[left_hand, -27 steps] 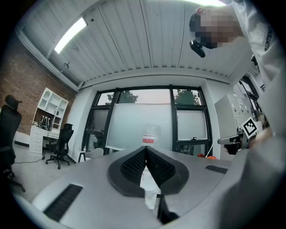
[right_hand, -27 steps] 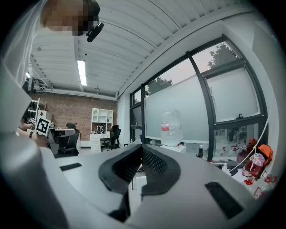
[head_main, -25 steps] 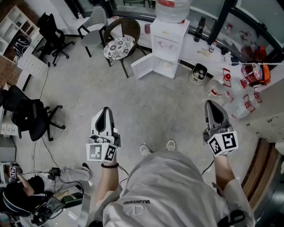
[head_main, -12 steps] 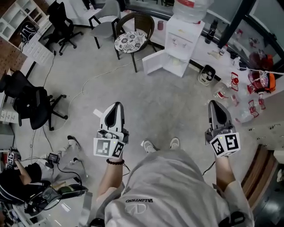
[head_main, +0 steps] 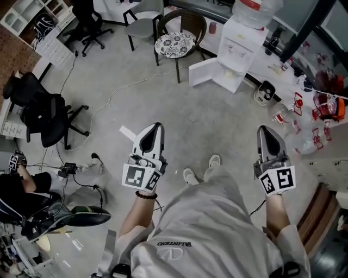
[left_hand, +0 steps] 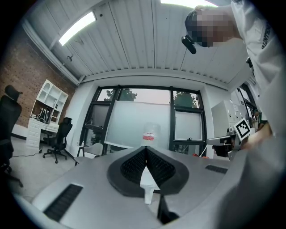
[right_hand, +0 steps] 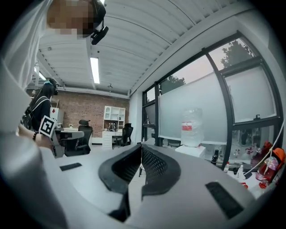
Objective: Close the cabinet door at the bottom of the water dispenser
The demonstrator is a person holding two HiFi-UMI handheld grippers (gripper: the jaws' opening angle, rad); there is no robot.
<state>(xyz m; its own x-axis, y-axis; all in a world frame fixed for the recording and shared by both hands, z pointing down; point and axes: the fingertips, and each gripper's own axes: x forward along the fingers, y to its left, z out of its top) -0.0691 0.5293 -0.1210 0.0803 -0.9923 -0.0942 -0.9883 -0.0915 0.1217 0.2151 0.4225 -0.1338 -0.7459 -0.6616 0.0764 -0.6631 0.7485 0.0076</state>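
Note:
A white water dispenser [head_main: 239, 51] with a clear bottle [head_main: 255, 11] on top stands by the window wall at the far side of the room. Its bottom cabinet door [head_main: 205, 73] hangs open, swung out to the left. The bottle [left_hand: 150, 135] shows straight ahead in the left gripper view, and the dispenser [right_hand: 193, 150] lies right of centre in the right gripper view. My left gripper [head_main: 154, 130] and right gripper [head_main: 268, 133] are both shut and hold nothing. They are held level at waist height, well short of the dispenser.
A wicker chair with a patterned cushion [head_main: 174, 44] stands left of the open door. Black office chairs [head_main: 41, 115] and floor cables [head_main: 117, 92] lie to the left. A small black-and-white bin [head_main: 264, 93], bottles and red items [head_main: 326, 106] crowd the right wall. A seated person [head_main: 16, 193] is at lower left.
The dispenser and chairs have shifted rightward in the head view as I walk. Both grippers stay shut and in much the same place in front of me.

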